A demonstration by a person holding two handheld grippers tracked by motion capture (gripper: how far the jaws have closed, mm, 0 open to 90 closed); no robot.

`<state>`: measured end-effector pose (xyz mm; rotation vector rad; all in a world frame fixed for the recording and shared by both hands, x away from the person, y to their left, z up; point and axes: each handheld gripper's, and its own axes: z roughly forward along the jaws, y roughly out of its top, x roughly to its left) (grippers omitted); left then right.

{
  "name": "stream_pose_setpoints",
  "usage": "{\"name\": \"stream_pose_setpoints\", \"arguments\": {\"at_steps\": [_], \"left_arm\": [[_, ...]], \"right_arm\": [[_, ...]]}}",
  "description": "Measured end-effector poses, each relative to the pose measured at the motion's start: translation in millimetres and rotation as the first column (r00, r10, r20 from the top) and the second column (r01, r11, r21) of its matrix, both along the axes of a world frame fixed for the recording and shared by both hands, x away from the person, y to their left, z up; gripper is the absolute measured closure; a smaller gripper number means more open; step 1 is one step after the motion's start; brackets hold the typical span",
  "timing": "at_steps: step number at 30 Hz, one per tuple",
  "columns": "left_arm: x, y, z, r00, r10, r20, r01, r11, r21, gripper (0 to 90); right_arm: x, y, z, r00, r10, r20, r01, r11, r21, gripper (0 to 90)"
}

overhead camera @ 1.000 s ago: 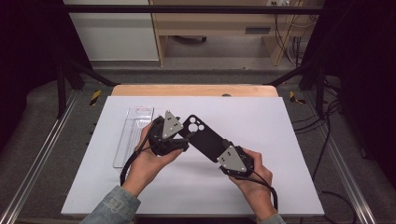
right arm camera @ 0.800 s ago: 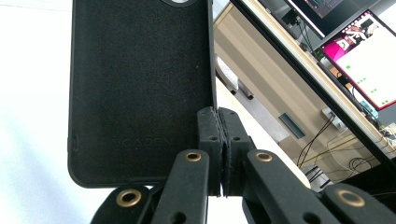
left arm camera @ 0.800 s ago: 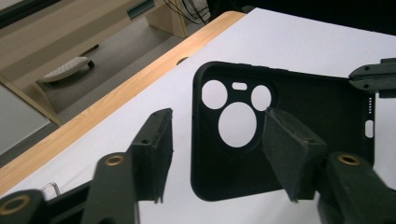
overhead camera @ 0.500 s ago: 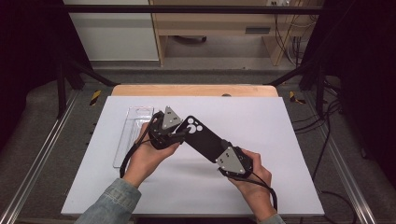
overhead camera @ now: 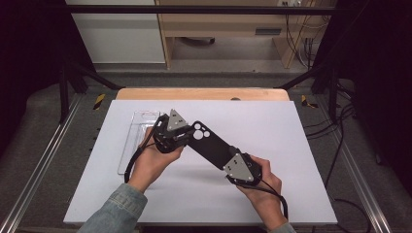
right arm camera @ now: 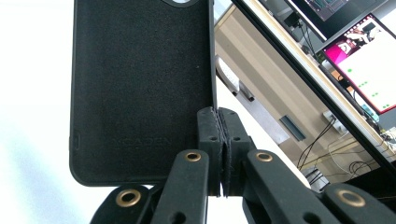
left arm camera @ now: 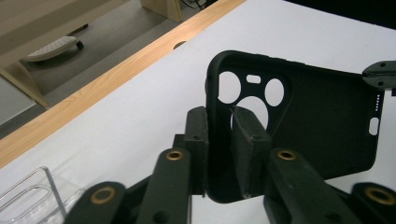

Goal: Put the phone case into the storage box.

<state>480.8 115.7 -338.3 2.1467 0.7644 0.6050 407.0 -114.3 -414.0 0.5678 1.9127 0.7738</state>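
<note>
A black phone case [overhead camera: 210,145] with camera cutouts is held just above the white table, slanting from upper left to lower right. My left gripper [overhead camera: 183,137] is at its camera end. Its jaws have just been closing, and the pads [left arm camera: 196,135] now press on the case's rim [left arm camera: 219,93] from both sides. My right gripper [overhead camera: 233,162] holds the opposite end, shut on the thin side wall of the case [right arm camera: 140,84], with its pads [right arm camera: 209,135] squeezed together. The tip of the right gripper [left arm camera: 380,74] shows at the far corner in the left gripper view.
A clear plastic tray [overhead camera: 138,127] lies on the white table top [overhead camera: 291,145] just left of my left hand. A wooden strip [overhead camera: 204,93] runs along the table's far edge. Dark frame rails stand on both sides, and cables trail at the right.
The left gripper's jaws have come together onto the case's camera end. The case and the right hand have stayed where they were.
</note>
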Motion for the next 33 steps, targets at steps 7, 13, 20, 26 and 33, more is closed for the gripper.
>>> {"name": "stream_pose_setpoints", "arguments": {"at_steps": [7, 13, 20, 26, 33], "left_arm": [[-3.4, -0.2, 7.5, 0.9997, -0.005, 0.024, 0.005, 1.0, 0.001, 81.8], [-5.1, 2.8, 14.0, 0.999, -0.025, 0.037, 0.025, 0.9997, -0.001, 84.9], [-8.7, 4.9, 16.7, 0.9972, -0.046, 0.059, 0.046, 0.9989, 0.013, 85.3], [-13.2, 3.3, 18.8, 0.9954, -0.058, 0.077, 0.056, 0.998, 0.029, 85.5], [-19.3, 2.3, 23.2, 0.9936, -0.074, 0.085, 0.07, 0.9965, 0.046, 85.7]], "right_arm": [[-0.2, -1.2, 0.4, 1.0, 0.005, -0.001, -0.005, 0.9998, 0.018, 88.8], [0.6, -2.0, -0.8, 0.9998, 0.018, -0.004, -0.018, 0.9987, 0.047, 88.4], [3.5, -3.5, -4.3, 0.9987, 0.044, -0.025, -0.041, 0.9946, 0.095, 87.9], [5.4, -7.1, -5.5, 0.9958, 0.073, -0.054, -0.065, 0.988, 0.14, 87.4], [7.4, -14.9, -5.1, 0.9911, 0.108, -0.079, -0.089, 0.973, 0.213, 86.5]]}}
